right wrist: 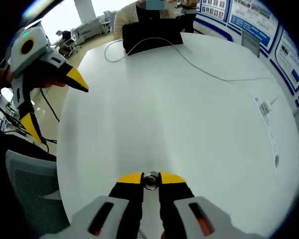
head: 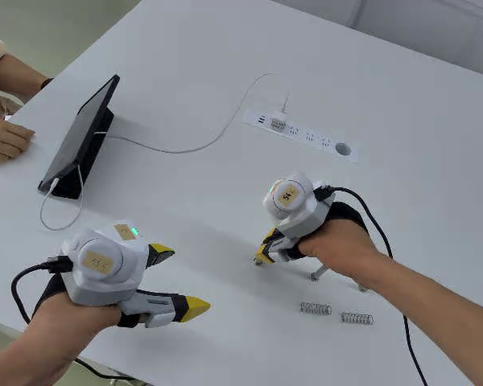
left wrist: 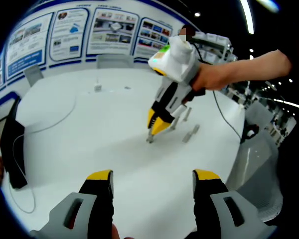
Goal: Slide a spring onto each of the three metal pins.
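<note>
My right gripper [head: 263, 256] points down at the white table [head: 185, 72], shut on a small round metal ring [right wrist: 150, 180] that looks like a spring seen end-on. Under its tips stands a short metal pin [left wrist: 150, 139]. Two more pins [head: 315, 275] [head: 361, 285] stand just right of that hand. Two loose springs [head: 315, 308] [head: 357, 318] lie in front of them. My left gripper [head: 178, 277] hovers low at the near left, open and holding nothing, its yellow tips aimed toward the right gripper [left wrist: 157, 127].
A dark tablet [head: 80, 137] leans on its stand at the far left, and its white cable [head: 185, 149] runs to a power strip [head: 302, 135] at the back. A person's hand [head: 4, 138] rests at the left edge. The table's near edge lies close behind my left hand.
</note>
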